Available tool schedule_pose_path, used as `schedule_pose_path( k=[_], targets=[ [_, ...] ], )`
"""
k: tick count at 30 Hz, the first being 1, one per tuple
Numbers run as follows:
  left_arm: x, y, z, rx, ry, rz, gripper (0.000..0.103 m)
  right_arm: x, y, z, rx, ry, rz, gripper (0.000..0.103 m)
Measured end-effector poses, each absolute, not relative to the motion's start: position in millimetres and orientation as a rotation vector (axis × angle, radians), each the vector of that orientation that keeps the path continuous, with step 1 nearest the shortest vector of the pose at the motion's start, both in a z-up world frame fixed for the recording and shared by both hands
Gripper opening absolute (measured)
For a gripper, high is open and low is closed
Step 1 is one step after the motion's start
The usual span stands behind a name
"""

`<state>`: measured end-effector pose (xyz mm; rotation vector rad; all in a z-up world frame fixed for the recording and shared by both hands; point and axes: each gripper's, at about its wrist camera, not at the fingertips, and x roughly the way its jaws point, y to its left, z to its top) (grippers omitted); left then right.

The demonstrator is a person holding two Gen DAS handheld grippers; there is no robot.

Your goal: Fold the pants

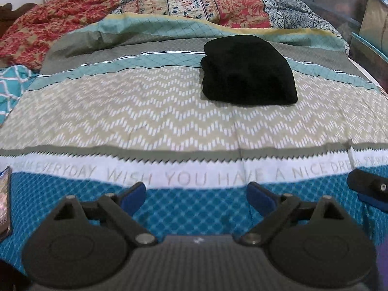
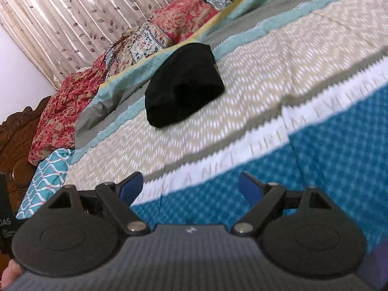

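Observation:
The black pants (image 1: pixel 248 71) lie folded into a thick compact bundle on the patterned bedspread (image 1: pixel 150 118), toward the far side of the bed. They also show in the right wrist view (image 2: pixel 183 84). My left gripper (image 1: pixel 196 194) is open and empty, held low over the blue part of the bedspread, well short of the pants. My right gripper (image 2: pixel 191 188) is open and empty, also back from the pants, and tilted. One finger of the right gripper shows at the right edge of the left wrist view (image 1: pixel 368 189).
A red and blue floral quilt (image 1: pixel 194 2) is bunched along the far side of the bed. A leaf-print curtain (image 2: pixel 72 19) hangs behind. A carved wooden headboard (image 2: pixel 17 140) stands at the left. A dark flat object (image 1: pixel 4 198) lies at the left edge.

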<state>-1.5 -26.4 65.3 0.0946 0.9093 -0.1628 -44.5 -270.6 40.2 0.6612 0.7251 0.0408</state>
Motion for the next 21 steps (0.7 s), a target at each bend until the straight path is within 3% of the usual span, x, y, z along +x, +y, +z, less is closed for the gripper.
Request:
schedule_pose_path(
  k=[21],
  targets=[
    [-29.8, 6.2, 59.8, 0.109, 0.937, -0.067, 0.103, -62.0, -250.9, 38.5, 0.6, 0.746, -0.012, 0.088]
  ],
)
